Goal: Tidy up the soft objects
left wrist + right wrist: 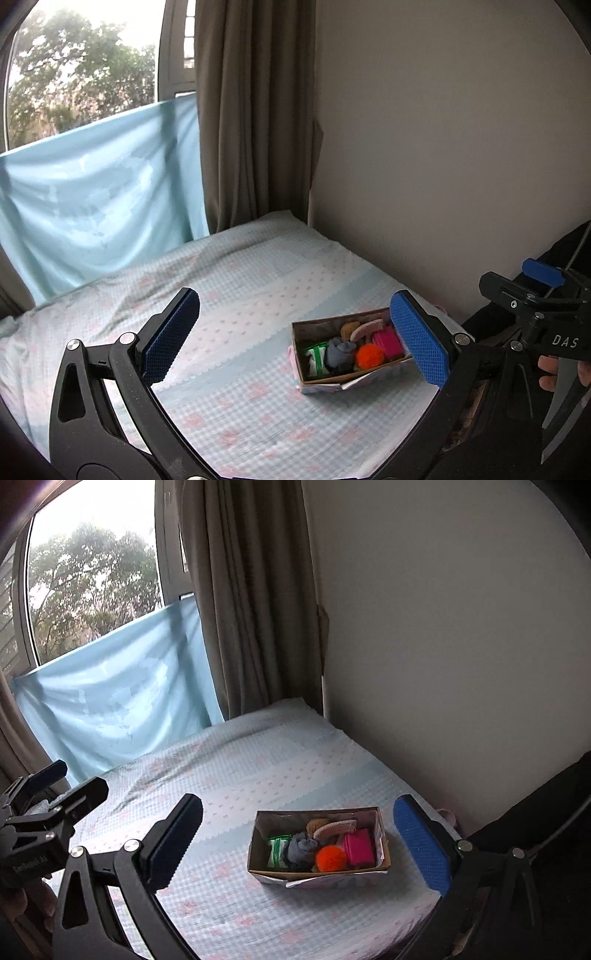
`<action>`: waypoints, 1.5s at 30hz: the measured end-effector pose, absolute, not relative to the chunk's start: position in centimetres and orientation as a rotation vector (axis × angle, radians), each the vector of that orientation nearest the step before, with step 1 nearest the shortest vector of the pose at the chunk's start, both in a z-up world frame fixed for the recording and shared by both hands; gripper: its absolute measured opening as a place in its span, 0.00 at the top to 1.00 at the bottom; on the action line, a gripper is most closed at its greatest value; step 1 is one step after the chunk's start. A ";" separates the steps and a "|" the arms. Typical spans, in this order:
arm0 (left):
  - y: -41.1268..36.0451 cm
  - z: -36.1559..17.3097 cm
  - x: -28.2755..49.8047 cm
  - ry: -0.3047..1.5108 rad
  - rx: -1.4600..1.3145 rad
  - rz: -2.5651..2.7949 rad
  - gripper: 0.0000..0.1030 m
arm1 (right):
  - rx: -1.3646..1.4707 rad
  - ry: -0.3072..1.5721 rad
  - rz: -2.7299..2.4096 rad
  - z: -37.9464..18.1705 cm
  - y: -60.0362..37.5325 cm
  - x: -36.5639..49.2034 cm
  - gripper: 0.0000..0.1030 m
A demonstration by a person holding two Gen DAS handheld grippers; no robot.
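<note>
A small open cardboard box (300, 363) (254, 853) stands on the bed near the wall. It holds an orange pompom (369, 356) (331, 858), a grey sock (340, 353) (301, 845), a pink folded item (388, 341) (358, 846), a green packet (316, 358) (279, 851) and a tan and pink piece (364, 329) (332, 827). My left gripper (295, 339) is open and empty, held above the bed in front of the box. My right gripper (295, 845) is open and empty, framing the box from above. Each gripper shows in the other's view (535, 302) (44, 805).
The bed (229, 295) (229, 775) has a light blue checked sheet. A white wall (443, 147) runs along its right side. A brown curtain (255, 110) and a light blue cloth (99, 192) hang at the window behind the bed.
</note>
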State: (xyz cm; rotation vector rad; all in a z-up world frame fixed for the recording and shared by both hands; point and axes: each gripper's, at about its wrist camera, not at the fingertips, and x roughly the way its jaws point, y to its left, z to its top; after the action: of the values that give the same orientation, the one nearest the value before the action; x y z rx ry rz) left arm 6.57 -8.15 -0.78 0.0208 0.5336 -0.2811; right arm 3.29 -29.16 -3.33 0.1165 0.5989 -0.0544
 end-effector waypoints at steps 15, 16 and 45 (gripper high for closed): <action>-7.0 -1.1 4.6 0.523 0.015 -0.280 0.00 | 0.115 0.549 -0.102 -2.6 -27.8 0.8 0.00; -7.0 -1.1 4.6 0.522 0.017 -0.280 0.00 | 0.114 0.547 -0.104 -2.6 -27.8 0.8 0.00; -7.5 -1.0 5.0 0.511 0.018 -0.276 0.00 | 0.110 0.539 -0.122 -2.1 -28.2 1.0 0.00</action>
State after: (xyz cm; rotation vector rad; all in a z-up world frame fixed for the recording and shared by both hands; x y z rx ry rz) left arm 4.96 -7.50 -1.00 0.0183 0.5108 -0.2762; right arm 0.97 -28.19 -2.09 0.1098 0.5394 -0.1219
